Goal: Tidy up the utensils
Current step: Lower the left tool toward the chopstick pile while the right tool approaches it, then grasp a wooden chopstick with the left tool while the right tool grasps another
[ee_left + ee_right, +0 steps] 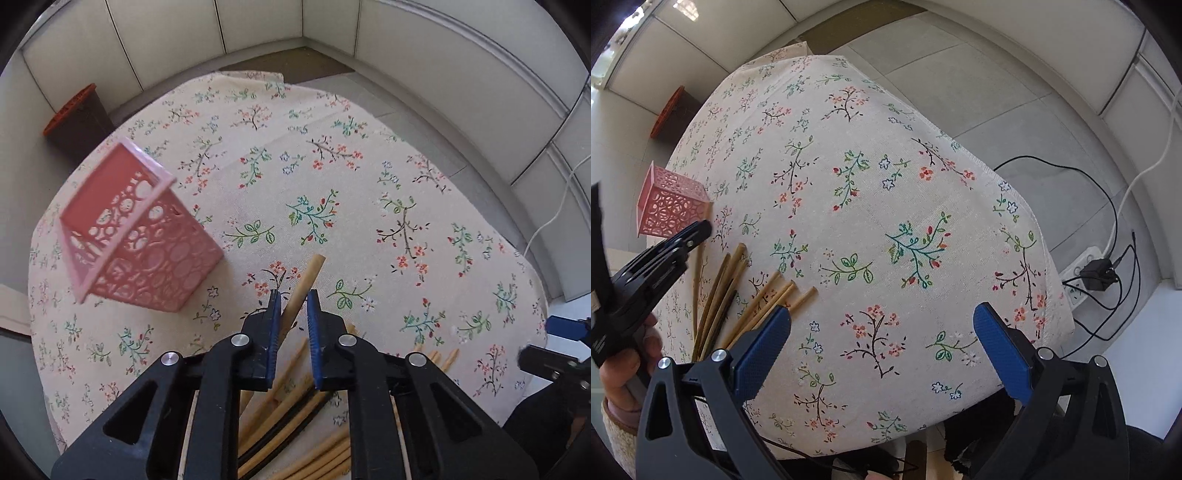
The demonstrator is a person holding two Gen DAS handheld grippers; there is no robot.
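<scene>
- The left claw (293, 306) is standing narrow, its blue pads (274, 325) closing on one bamboo chopstick (301, 291); whether both pads are pressing it I cannot tell for certain, but the stick is sitting between them and rising clear of the rest.
- That chopstick is tilting, its long axis running from lower left to upper right in the left wrist view, its blunt end pointing up and away from the claw over the floral cloth.
- The right claw (882, 328) is hanging wide open above the desk (886, 184), nothing lying between its two blue pads (762, 350).
- A loose pile of chopsticks (753, 302) is lying on the cloth just beside the right claw's left finger; about eight or nine are showing, mostly bamboo, at least one dark. Their long axes are fanning from lower left to upper right in the right wrist view.
- One pink openwork basket (136, 229) is standing near the desk's left edge, apart from the pile, beyond the left claw.
- A hand (620, 369) in a pale sleeve is gripping the left tool.
- One power strip (1082, 273) with cables is lying on the floor.
</scene>
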